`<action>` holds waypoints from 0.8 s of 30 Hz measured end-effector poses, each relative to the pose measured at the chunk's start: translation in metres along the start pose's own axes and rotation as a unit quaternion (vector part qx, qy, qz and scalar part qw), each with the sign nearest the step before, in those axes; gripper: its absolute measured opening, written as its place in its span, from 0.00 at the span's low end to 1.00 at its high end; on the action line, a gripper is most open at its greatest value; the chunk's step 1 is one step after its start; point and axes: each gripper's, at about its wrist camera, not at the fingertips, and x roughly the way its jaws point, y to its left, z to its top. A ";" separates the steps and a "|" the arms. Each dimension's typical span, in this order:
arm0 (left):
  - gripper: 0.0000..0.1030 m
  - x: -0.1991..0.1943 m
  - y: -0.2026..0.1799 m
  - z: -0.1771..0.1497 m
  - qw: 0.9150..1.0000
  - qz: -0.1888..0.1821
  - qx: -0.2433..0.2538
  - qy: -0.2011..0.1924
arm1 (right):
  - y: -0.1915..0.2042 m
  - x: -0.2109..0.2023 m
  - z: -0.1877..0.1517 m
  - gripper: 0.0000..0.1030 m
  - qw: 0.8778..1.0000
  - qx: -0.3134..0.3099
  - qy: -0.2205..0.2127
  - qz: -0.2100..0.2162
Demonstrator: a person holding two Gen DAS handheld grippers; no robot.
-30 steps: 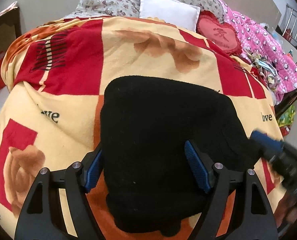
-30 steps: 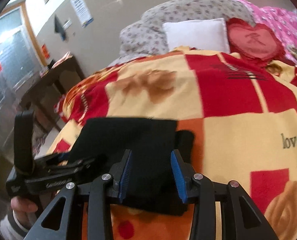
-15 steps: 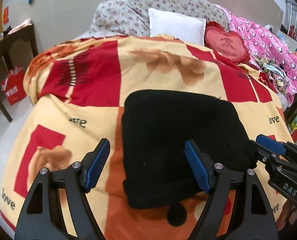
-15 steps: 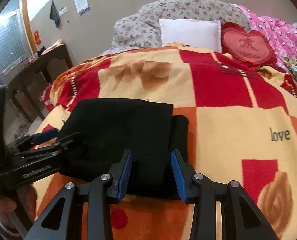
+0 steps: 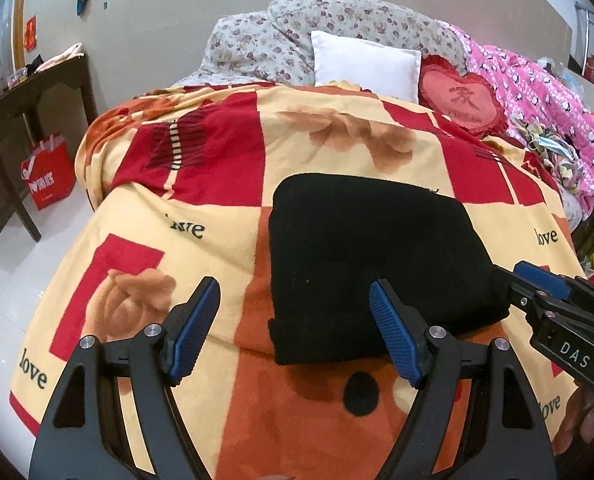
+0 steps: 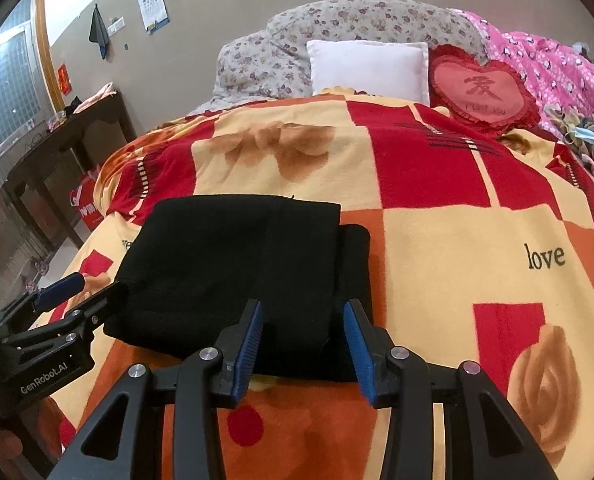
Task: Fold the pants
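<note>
Both grippers hover over a folded pants [image 5: 373,264] stack on a bed blanket [image 5: 201,240]: left gripper [image 5: 295,330] fingers spread wide and empty, right gripper [image 6: 303,346] fingers partly open, gripping nothing. Beyond, a white pillow [image 6: 367,66], heart cushion [image 6: 481,90] and a dark side table [image 5: 25,96].

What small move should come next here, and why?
Probably lift the right claw clear of the black pants. They already lie as a compact folded stack on the blanket, the left claw is open and empty, and the right's pads flank the stack's near edge without pinching it.
</note>
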 end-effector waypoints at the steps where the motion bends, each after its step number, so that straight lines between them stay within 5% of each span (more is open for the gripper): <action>1: 0.76 -0.001 -0.001 -0.001 1.000 0.000 0.001 -0.001 | 0.000 0.000 0.000 0.40 1.000 -0.001 0.000 -0.001; 24: 0.76 -0.008 -0.011 -0.005 1.000 0.016 0.023 -0.009 | 0.007 -0.009 -0.003 0.41 1.000 -0.009 -0.004 0.001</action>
